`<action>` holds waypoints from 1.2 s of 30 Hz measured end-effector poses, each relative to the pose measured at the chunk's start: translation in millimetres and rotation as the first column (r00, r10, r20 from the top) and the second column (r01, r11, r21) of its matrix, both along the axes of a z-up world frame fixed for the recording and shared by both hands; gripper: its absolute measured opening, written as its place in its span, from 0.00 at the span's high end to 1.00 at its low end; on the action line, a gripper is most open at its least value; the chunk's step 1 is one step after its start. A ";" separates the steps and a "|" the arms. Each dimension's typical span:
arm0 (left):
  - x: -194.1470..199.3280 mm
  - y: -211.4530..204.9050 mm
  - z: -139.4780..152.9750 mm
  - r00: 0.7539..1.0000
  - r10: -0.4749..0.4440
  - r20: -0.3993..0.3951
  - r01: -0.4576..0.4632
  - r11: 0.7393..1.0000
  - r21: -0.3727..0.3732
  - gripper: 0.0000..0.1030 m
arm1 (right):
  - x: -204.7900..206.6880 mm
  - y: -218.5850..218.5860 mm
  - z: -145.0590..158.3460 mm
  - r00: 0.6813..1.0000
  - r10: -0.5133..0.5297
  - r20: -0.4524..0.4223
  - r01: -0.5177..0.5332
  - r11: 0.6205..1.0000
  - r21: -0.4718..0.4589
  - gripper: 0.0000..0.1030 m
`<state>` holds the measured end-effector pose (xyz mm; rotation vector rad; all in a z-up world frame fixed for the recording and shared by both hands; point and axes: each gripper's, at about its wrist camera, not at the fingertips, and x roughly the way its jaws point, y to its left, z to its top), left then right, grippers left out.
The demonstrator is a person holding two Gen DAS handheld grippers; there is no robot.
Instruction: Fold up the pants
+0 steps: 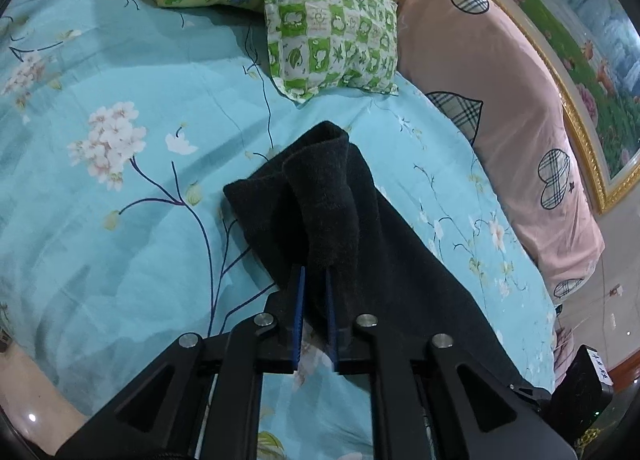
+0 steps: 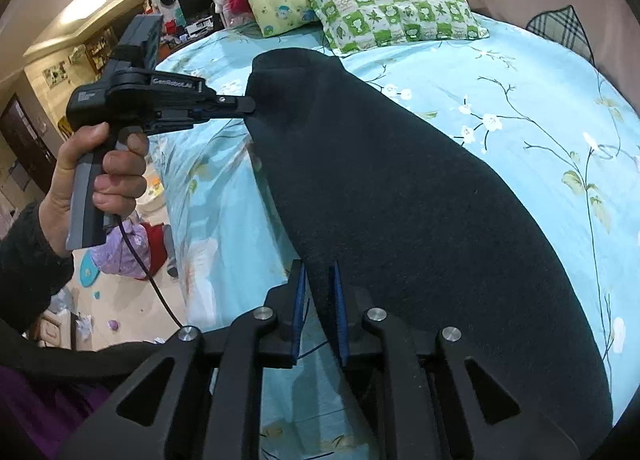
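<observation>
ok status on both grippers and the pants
Left gripper and right gripper each pinching the dark pants. Green pillow beyond, clear.

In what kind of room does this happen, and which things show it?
Most likely a bedroom in a home. A bed with a blue flowered sheet fills both views, two printed pillows lie at its head, and dark pants are spread on it. Toys and clutter lie on the floor beside the bed.
</observation>
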<state>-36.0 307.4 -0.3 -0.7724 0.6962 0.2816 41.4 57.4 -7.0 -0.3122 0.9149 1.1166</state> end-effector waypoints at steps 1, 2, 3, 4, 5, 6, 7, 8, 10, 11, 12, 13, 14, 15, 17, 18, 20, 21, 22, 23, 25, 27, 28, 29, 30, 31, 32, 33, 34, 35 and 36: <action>-0.2 1.0 0.6 1.000 0.003 -0.001 -0.003 1.000 -0.006 0.83 | 0.9 -1.7 1.0 1.000 -0.003 -0.008 0.003 1.000 0.011 0.85; -0.9 2.4 1.1 1.000 0.006 0.001 -0.006 1.000 -0.013 0.83 | 1.8 -3.2 2.5 1.000 -0.007 -0.014 0.007 1.000 0.022 0.85; -1.2 3.1 1.4 1.000 0.008 0.001 -0.008 1.000 -0.016 0.81 | 2.3 -4.3 3.7 1.000 -0.010 -0.021 0.010 0.999 0.031 0.84; -1.3 4.4 1.7 1.000 0.011 -0.001 -0.011 1.000 -0.020 0.77 | 3.9 -6.3 5.4 0.999 -0.015 -0.035 0.016 0.999 0.045 0.84; -1.7 5.8 1.9 1.000 0.015 -0.002 -0.015 1.000 -0.027 0.75 | 4.8 -7.5 6.8 0.999 -0.020 -0.044 0.022 0.998 0.054 0.84; -2.3 6.8 2.3 1.000 0.018 0.001 -0.018 0.999 -0.032 0.72 | 5.9 -8.9 8.4 0.998 -0.025 -0.054 0.028 0.997 0.066 0.83; -2.8 7.7 3.0 1.000 0.020 0.004 -0.020 0.999 -0.035 0.70 | 6.9 -10.9 10.0 0.998 -0.028 -0.064 0.033 0.996 0.081 0.82; -3.0 8.4 4.2 1.000 0.024 0.004 -0.024 0.999 -0.031 0.69 | 7.9 -12.5 12.1 0.997 -0.031 -0.071 0.038 0.995 0.097 0.80; -2.6 10.2 5.8 0.999 0.038 -0.003 -0.038 0.999 -0.029 0.58 | 10.4 -14.9 15.7 0.996 -0.039 -0.080 0.049 0.992 0.118 0.75; -2.4 11.9 6.4 0.999 0.046 -0.005 -0.046 0.998 -0.032 0.56 | 13.0 -16.1 17.3 0.995 -0.051 -0.085 0.061 0.990 0.125 0.68; -2.4 13.5 6.6 0.999 0.051 -0.003 -0.051 0.998 -0.036 0.55 | 16.1 -18.2 18.2 0.994 -0.064 -0.086 0.075 0.989 0.130 0.62; -2.2 14.9 7.0 0.999 0.054 -0.001 -0.054 0.998 -0.040 0.55 | 20.1 -19.9 19.8 0.993 -0.081 -0.087 0.093 0.986 0.136 0.60; -1.3 16.8 7.2 0.998 0.055 -0.001 -0.055 0.998 -0.042 0.54 | 25.2 -21.9 21.2 0.991 -0.100 -0.092 0.112 0.983 0.143 0.60; -0.2 18.1 7.3 0.998 0.058 -0.006 -0.058 0.997 -0.041 0.51 | 30.4 -24.1 22.0 0.988 -0.118 -0.097 0.132 0.980 0.146 0.60; 2.6 21.0 6.5 0.997 0.071 -0.025 -0.072 0.997 -0.030 0.49 | 45.7 -29.9 22.0 0.977 -0.185 -0.101 0.198 0.971 0.136 0.60; 3.4 22.3 6.0 0.996 0.077 -0.032 -0.078 0.997 -0.024 0.49 | 53.9 -31.9 21.6 0.970 -0.218 -0.103 0.231 0.965 0.129 0.60; 5.0 27.4 4.2 0.995 0.090 -0.041 -0.091 0.996 -0.020 0.49 | 74.8 -35.6 18.3 0.949 -0.286 -0.130 0.301 0.947 0.111 0.60; 5.7 29.2 3.3 0.995 0.093 -0.043 -0.094 0.995 -0.025 0.49 | 83.6 -36.5 17.1 0.941 -0.309 -0.140 0.324 0.940 0.106 0.60; 6.6 30.9 2.0 0.995 0.094 -0.046 -0.095 0.995 -0.029 0.49 | 92.4 -37.3 16.0 0.933 -0.326 -0.151 0.343 0.934 0.105 0.60; 7.4 32.4 1.1 0.994 0.095 -0.052 -0.096 0.995 -0.028 0.49 | 100.7 -38.0 14.9 0.928 -0.336 -0.162 0.355 0.929 0.107 0.60; 8.2 34.8 -1.2 0.993 0.098 -0.062 -0.100 0.995 -0.022 0.49 | 116.6 -37.0 12.6 0.918 -0.354 -0.178 0.374 0.922 0.100 0.60; 7.4 37.4 -3.8 0.993 0.101 -0.066 -0.103 0.994 -0.027 0.49 | 127.5 -35.5 10.3 0.912 -0.365 -0.186 0.385 0.918 0.089 0.60; 6.7 38.5 -5.6 0.993 0.103 -0.065 -0.105 0.994 -0.033 0.49 | 133.5 -34.8 8.8 0.910 -0.364 -0.197 0.386 0.919 0.086 0.60; 6.1 39.6 -8.2 0.993 0.103 -0.064 -0.106 0.994 -0.041 0.49 | 139.8 -32.7 6.6 0.909 -0.357 -0.215 0.382 0.920 0.084 0.60; 6.1 40.5 -11.0 0.992 0.103 -0.068 -0.106 0.993 -0.047 0.49 | 145.2 -30.2 4.0 0.908 -0.349 -0.233 0.376 0.923 0.080 0.60; 6.5 41.3 -13.5 0.992 0.101 -0.072 -0.105 0.993 -0.050 0.49 | 149.5 -26.9 0.6 0.908 -0.339 -0.247 0.366 0.928 0.072 0.60; 7.0 42.4 -15.7 0.992 0.099 -0.073 -0.103 0.993 -0.053 0.49 | 154.4 -22.2 -3.2 0.909 -0.331 -0.253 0.356 0.932 0.062 0.60; 7.6 43.8 -18.1 0.993 0.096 -0.074 -0.101 0.993 -0.058 0.49 | 157.8 -17.7 -6.9 0.911 -0.324 -0.256 0.346 0.937 0.046 0.60; 8.2 44.5 -19.4 0.993 0.095 -0.073 -0.099 0.993 -0.062 0.49 | 161.5 -12.7 -12.6 0.913 -0.315 -0.259 0.333 0.943 0.025 0.60; 9.3 45.3 -21.1 0.993 0.090 -0.072 -0.095 0.993 -0.066 0.49 | 164.1 -9.9 -16.2 0.915 -0.307 -0.261 0.322 0.947 0.014 0.60; 10.8 45.9 -23.1 0.994 0.084 -0.076 -0.089 0.994 -0.068 0.49 | 166.0 -6.7 -20.6 0.919 -0.295 -0.264 0.306 0.952 0.003 0.60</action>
